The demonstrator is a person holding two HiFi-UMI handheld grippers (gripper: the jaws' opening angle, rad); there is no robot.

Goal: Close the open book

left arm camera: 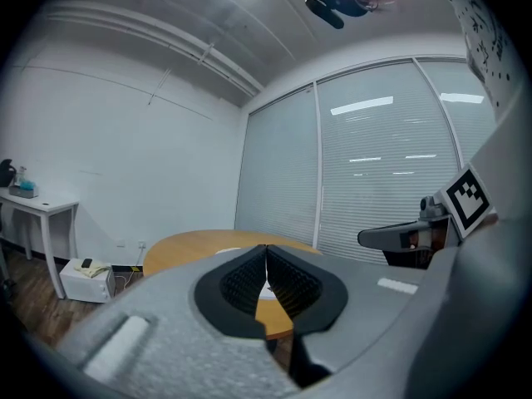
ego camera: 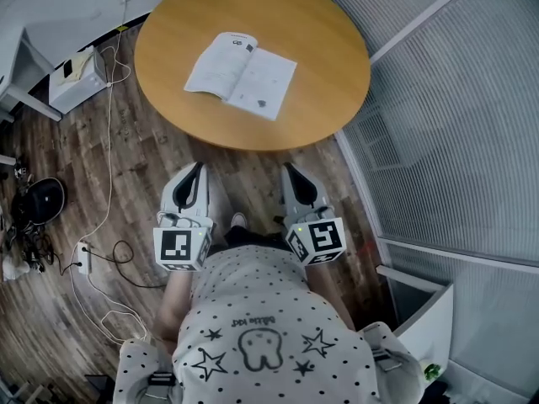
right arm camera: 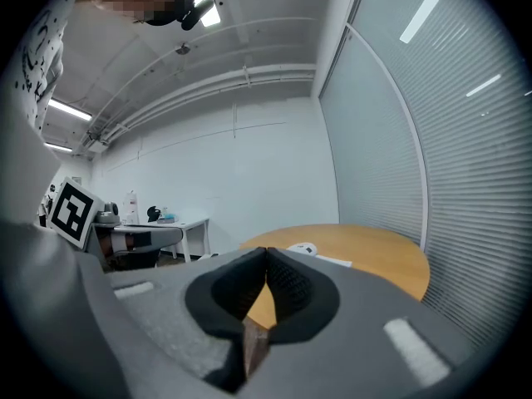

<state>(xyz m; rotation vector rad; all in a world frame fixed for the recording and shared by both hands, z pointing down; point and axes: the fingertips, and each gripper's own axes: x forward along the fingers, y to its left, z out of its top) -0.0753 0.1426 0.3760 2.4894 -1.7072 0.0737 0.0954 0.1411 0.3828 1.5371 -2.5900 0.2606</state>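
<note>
An open book point(ego camera: 242, 74) with white printed pages lies flat near the middle of a round wooden table point(ego camera: 324, 74). Both grippers hang over the floor short of the table's near edge, pointing at it. My left gripper point(ego camera: 192, 172) is shut with nothing between its pads. My right gripper point(ego camera: 293, 171) is shut and empty too. In the left gripper view the jaw tips point(left arm camera: 266, 249) meet in front of the table point(left arm camera: 191, 243). The right gripper view shows its closed tips point(right arm camera: 266, 253) and a sliver of the book point(right arm camera: 316, 254) on the tabletop beyond.
Glass partition walls with blinds point(ego camera: 455, 133) run along the right side. A small white box point(ego camera: 76, 76) and trailing cables point(ego camera: 101, 225) lie on the wood floor at left, with a dark bag point(ego camera: 38, 204) farther left. A white desk point(left arm camera: 33, 210) stands against the wall.
</note>
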